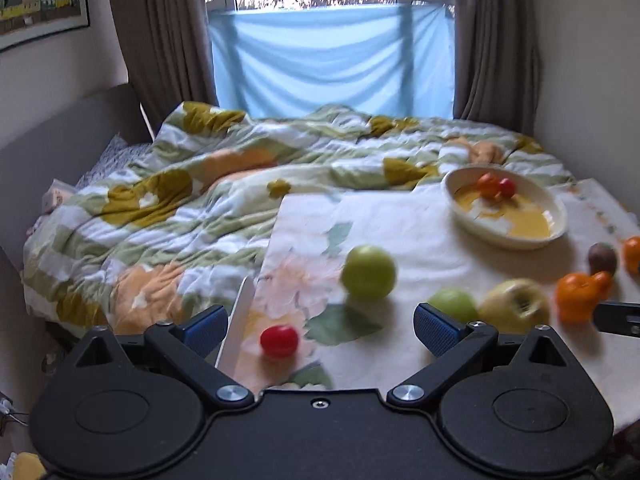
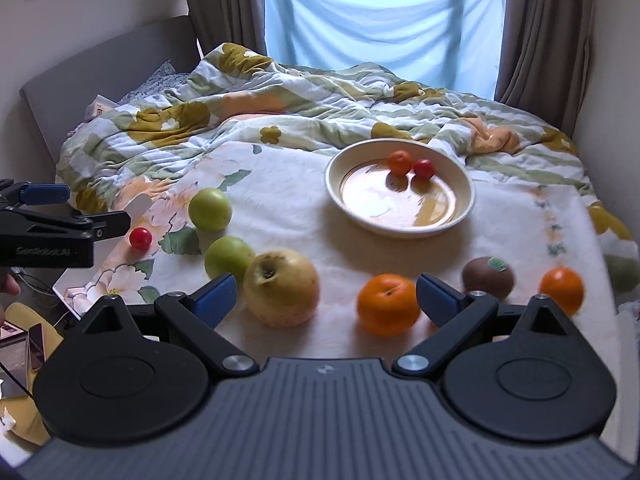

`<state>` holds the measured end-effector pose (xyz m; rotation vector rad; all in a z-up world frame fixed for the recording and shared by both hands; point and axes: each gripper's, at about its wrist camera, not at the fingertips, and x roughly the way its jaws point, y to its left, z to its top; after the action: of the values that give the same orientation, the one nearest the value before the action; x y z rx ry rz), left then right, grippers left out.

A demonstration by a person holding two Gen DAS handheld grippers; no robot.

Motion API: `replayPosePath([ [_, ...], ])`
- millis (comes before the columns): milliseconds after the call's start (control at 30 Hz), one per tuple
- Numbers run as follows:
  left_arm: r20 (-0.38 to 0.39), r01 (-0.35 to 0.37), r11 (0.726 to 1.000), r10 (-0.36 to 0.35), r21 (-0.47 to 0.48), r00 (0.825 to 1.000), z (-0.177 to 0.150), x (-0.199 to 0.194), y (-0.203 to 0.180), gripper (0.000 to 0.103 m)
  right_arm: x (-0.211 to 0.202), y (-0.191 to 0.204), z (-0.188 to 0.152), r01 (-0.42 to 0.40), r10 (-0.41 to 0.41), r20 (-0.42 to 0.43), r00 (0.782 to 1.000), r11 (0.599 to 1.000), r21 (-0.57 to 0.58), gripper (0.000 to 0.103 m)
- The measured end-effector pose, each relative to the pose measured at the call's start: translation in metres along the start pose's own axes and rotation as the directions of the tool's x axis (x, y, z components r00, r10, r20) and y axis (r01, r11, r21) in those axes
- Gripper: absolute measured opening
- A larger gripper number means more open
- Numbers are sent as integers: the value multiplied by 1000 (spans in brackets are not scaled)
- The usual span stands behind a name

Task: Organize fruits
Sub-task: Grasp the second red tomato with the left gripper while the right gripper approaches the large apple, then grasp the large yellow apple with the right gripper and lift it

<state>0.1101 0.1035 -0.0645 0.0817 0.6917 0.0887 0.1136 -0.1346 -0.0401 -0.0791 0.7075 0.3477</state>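
A cream bowl (image 2: 464, 208) (image 1: 556, 208) on the floral cloth holds a small orange fruit (image 2: 400, 161) and a red tomato (image 2: 423, 169). Loose on the cloth lie a red tomato (image 1: 279, 341) (image 2: 140, 238), two green apples (image 1: 369, 273) (image 1: 454, 305) (image 2: 210, 209) (image 2: 229, 257), a yellow apple (image 2: 282, 288) (image 1: 514, 303), two oranges (image 2: 388, 304) (image 2: 561, 285), and a kiwi (image 2: 488, 277). My left gripper (image 1: 320, 326) is open and empty, just above the loose tomato. My right gripper (image 2: 326, 296) is open and empty, with the yellow apple and an orange between its fingers' line.
The cloth covers a board (image 1: 240, 320) on a bed with a rumpled flowered duvet (image 1: 180, 184). The board's left edge drops off near the tomato. The left gripper's body (image 2: 48, 236) shows at the left of the right wrist view. Window and curtains stand behind.
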Motion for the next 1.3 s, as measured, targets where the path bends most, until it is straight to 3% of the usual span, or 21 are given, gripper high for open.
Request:
replayPosePath([
  [333, -91, 51, 998, -46, 46, 995, -17, 58, 16, 90, 48, 17, -22, 61, -60, -25, 998, 998, 34, 103],
  [467, -132, 61, 997, -54, 46, 990, -20, 75, 18, 78, 63, 22, -26, 75, -73, -44, 996, 997, 30, 103],
  [633, -149, 65, 998, -60, 27, 987, -19, 85, 23, 76, 75, 28, -28, 89, -87, -67, 994, 996, 15, 103],
  [967, -156, 93, 996, -90, 11, 984, -19, 86, 30, 39, 83, 34, -27, 81, -82, -60, 995, 996, -21, 102],
  [1233, -166, 107, 994, -105, 5, 981, -20, 84, 31, 39, 88, 37, -27, 54, -56, -63, 996, 998, -30, 96],
  [1300, -168, 111, 994, -109, 4, 980, -21, 83, 32, 39, 92, 38, -27, 42, -45, -79, 996, 998, -38, 87],
])
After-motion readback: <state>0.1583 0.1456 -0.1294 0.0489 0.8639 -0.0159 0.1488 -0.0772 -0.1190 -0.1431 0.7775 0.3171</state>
